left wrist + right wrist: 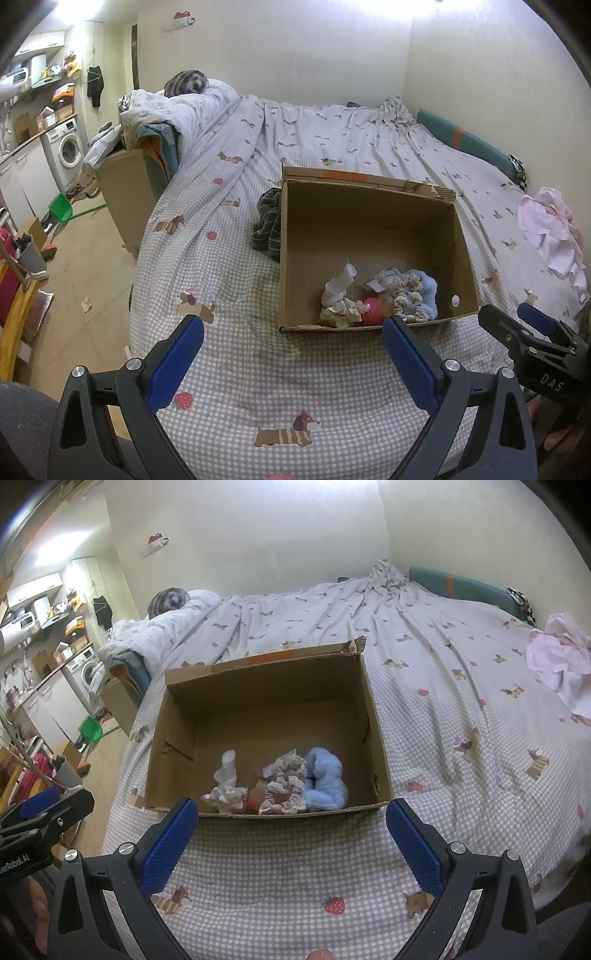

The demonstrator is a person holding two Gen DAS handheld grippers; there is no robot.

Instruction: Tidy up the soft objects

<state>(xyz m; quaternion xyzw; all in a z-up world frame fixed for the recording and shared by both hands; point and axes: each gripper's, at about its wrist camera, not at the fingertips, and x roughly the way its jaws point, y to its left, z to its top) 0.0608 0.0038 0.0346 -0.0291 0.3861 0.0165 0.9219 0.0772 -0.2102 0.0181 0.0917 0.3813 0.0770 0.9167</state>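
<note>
Tongs (291,345) (291,830): two (both agape); box (373,716): one.

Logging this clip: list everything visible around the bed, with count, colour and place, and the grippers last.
cardboard box: 1, brown, open, on the bed
white sock: 1, white, in the box, near its front left
beige frilly cloth: 1 bundle, beige, in the box, front middle
blue plush: 1, light blue, in the box, front right
pink item: 1, pink, in the box, partly hidden
striped garment: 1, dark, on the bed against the box's left wall
pink clothes: 1 pile, pale pink, far right on the bed
bedcover: 1, grey check with dogs and strawberries
washing machine: 1, white, far left
left gripper: open, blue pads, empty
right gripper: open, blue pads, empty
</note>
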